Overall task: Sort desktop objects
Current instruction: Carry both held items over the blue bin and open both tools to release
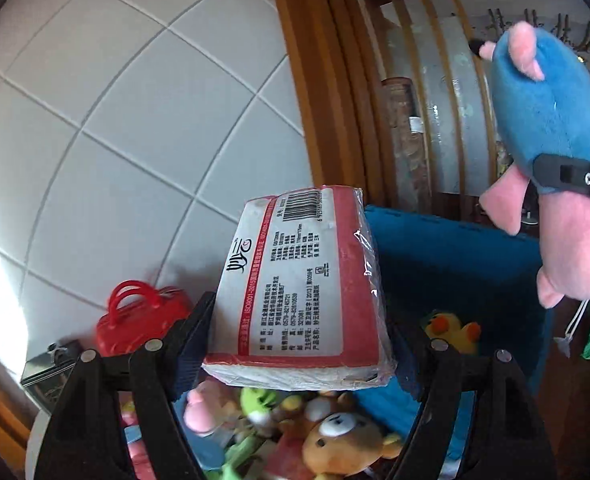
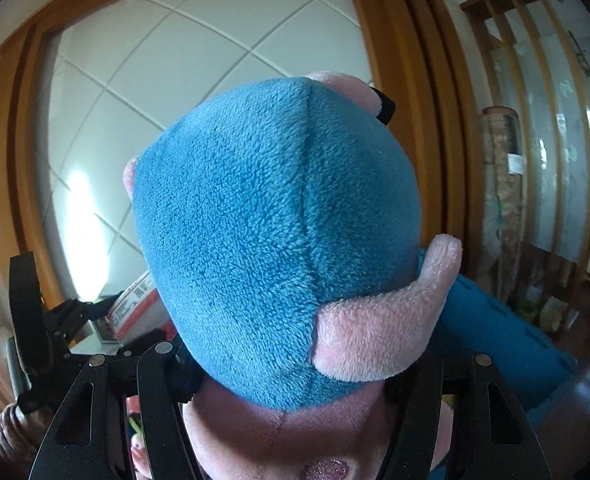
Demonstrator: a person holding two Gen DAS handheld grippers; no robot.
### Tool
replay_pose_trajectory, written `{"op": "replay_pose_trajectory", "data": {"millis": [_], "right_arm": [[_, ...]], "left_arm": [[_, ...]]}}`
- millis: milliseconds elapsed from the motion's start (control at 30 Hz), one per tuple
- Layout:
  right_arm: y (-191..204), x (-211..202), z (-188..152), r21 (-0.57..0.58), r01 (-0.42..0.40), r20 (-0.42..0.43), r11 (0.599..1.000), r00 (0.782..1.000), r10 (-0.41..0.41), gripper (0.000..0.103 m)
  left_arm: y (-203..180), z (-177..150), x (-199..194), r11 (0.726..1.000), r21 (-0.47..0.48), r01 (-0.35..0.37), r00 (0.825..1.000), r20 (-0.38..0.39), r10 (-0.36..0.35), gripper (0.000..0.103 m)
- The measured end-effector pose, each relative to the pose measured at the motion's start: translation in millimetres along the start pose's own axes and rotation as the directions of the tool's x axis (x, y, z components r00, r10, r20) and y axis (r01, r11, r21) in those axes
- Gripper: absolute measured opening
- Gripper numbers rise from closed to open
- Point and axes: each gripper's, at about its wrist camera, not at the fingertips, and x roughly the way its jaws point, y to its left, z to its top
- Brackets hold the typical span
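My left gripper (image 1: 299,354) is shut on a red and white pack of tissues (image 1: 295,288) and holds it in the air above a blue storage box (image 1: 455,256). My right gripper (image 2: 291,372) is shut on a blue and pink plush pig (image 2: 279,240), which fills most of the right wrist view. The plush pig also shows in the left wrist view (image 1: 543,120), held high at the right with one finger of the right gripper (image 1: 575,178) across it. The tissue pack shows in the right wrist view (image 2: 135,304) at the lower left.
The blue box holds soft toys: a bear (image 1: 343,444), a yellow duck (image 1: 453,330), a green one (image 1: 259,404). A red toy handbag (image 1: 139,316) and a metal tin (image 1: 47,372) sit left of it. A wooden door frame (image 1: 315,80) and slatted screen (image 1: 435,80) stand behind.
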Motion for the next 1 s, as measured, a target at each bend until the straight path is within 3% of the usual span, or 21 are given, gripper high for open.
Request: {"op": "replay_pose_trajectory", "data": {"millis": [133, 167, 233, 267, 300, 400, 533, 600, 733, 833, 1000], "right_arm": [[-64, 16, 10, 0.031, 0.063, -0.033, 0.998, 0.998, -0.062, 0.066], [-78, 22, 12, 0.036, 0.077, -0.038, 0.996, 0.996, -0.076, 0.067], [-106, 37, 21, 0.055, 0.119, -0.058, 0.991, 0.992, -0.115, 0.078], [-116, 43, 25, 0.065, 0.138, -0.071, 0.988, 0.989, -0.133, 0.082], [-126, 58, 26, 0.071, 0.15, -0.088, 0.986, 0.986, -0.143, 0.09], [-152, 74, 28, 0.069, 0.194, -0.117, 0.979, 0.976, -0.185, 0.094], [-198, 92, 25, 0.12, 0.15, -0.121, 0.981, 0.983, -0.136, 0.101], [-199, 96, 21, 0.11, 0.132, -0.155, 0.985, 0.981, -0.114, 0.103], [-215, 133, 7, 0.168, 0.009, -0.355, 0.986, 0.933, 0.052, 0.103], [-226, 148, -5, 0.204, 0.047, -0.438, 0.978, 0.898, 0.048, 0.103], [-219, 156, -5, 0.158, 0.034, -0.481, 0.987, 0.875, 0.047, 0.103]], "left_arm": [[-51, 33, 45, 0.999, 0.019, 0.044, 0.999, -0.017, -0.043, 0.079], [-64, 42, 56, 0.999, 0.028, 0.046, 0.999, -0.026, -0.045, 0.083], [-84, 60, 72, 0.999, 0.039, 0.007, 1.0, -0.018, -0.006, 0.093], [-92, 70, 80, 0.999, 0.044, -0.011, 1.0, -0.016, 0.011, 0.103], [-96, 75, 79, 0.999, 0.043, -0.025, 1.0, -0.009, 0.025, 0.103], [-109, 92, 89, 0.998, 0.041, -0.053, 0.999, -0.001, 0.053, 0.103], [-114, 89, 86, 0.996, 0.003, -0.095, 0.996, 0.004, 0.094, 0.103], [-111, 85, 86, 0.996, -0.031, -0.088, 0.996, -0.012, 0.087, 0.103], [-113, 76, 79, 0.992, -0.045, -0.116, 0.993, -0.022, 0.115, 0.103], [-110, 72, 79, 0.989, -0.044, -0.141, 0.99, -0.022, 0.141, 0.103], [-100, 67, 65, 0.984, -0.067, -0.165, 0.986, -0.013, 0.164, 0.103]]}}
